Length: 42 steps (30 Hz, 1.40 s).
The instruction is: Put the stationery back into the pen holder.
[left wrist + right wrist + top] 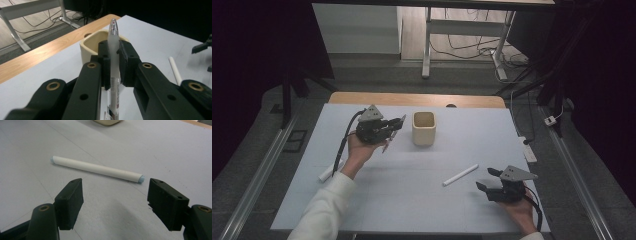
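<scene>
Black jaws of the left gripper (113,67) clamp a clear pen (114,62) just before the cream cup (86,47); overhead, bare mat (412,185) surrounds the right gripper (490,179), gaping empty near a white tube (96,168).

Probably a lab: dark curtains (257,60), floor cables (462,47), rig rails (254,185).

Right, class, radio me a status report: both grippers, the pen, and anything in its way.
Left gripper shut on pen, beside cream cup. Right gripper open, short of white tube. Nothing between pen and cup.
</scene>
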### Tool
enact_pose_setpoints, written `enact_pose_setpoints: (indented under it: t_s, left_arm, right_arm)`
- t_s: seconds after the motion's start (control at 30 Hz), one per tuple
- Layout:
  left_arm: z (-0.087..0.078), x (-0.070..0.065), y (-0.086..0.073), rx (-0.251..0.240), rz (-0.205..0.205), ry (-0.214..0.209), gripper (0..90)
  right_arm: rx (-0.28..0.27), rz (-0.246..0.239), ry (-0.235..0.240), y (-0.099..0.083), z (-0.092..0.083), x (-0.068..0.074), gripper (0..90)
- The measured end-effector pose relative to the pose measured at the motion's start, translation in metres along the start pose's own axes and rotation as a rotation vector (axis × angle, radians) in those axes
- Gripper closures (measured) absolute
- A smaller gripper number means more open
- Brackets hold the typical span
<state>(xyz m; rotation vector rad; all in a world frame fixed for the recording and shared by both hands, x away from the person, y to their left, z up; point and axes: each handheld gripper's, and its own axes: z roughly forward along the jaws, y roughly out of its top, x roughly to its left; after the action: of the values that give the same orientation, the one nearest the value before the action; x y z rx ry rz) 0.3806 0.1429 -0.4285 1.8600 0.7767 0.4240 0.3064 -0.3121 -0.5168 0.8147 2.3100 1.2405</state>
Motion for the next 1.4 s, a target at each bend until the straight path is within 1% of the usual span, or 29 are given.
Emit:
enact_pose_setpoints:
  t_s: [0.13,0.43,0.5,0.57,0.63,0.83,1.0,1.2,1.4]
  left_arm:
    - [0.006,0.001,0.003,-0.022,-0.022,-0.007,79.9]
    - [0.017,-0.004,0.012,-0.036,-0.007,0.004,79.9]
    - [0.019,-0.004,0.015,-0.045,-0.01,0.005,79.9]
    - [0.021,-0.004,0.018,-0.059,-0.022,-0.003,79.8]
    - [0.022,-0.004,0.02,-0.065,-0.021,0.0,79.8]
    - [0.027,-0.003,0.026,-0.067,-0.021,0.004,79.8]
    - [0.032,-0.002,0.03,-0.07,-0.033,-0.001,79.9]
    - [0.041,0.001,0.036,-0.075,-0.049,0.005,79.8]
    - [0.045,0.001,0.042,-0.08,-0.052,0.016,79.8]
  right_arm:
    - [0.006,-0.002,-0.005,0.0,0.0,0.0,28.1]
    - [0.0,-0.001,-0.004,0.0,0.001,0.0,28.1]
    - [-0.002,-0.002,-0.004,0.0,0.001,0.0,28.1]
    - [-0.002,-0.001,-0.004,0.0,0.001,0.0,28.2]
    - [-0.002,-0.001,-0.004,0.0,0.001,0.0,28.1]
    - [0.004,-0.003,-0.005,0.0,0.001,0.0,28.2]
    - [-0.004,-0.001,-0.002,0.0,0.0,-0.001,28.2]
    - [-0.002,0.0,-0.003,0.0,0.001,-0.001,28.2]
    - [-0.003,-0.002,-0.004,0.0,0.0,-0.001,28.2]
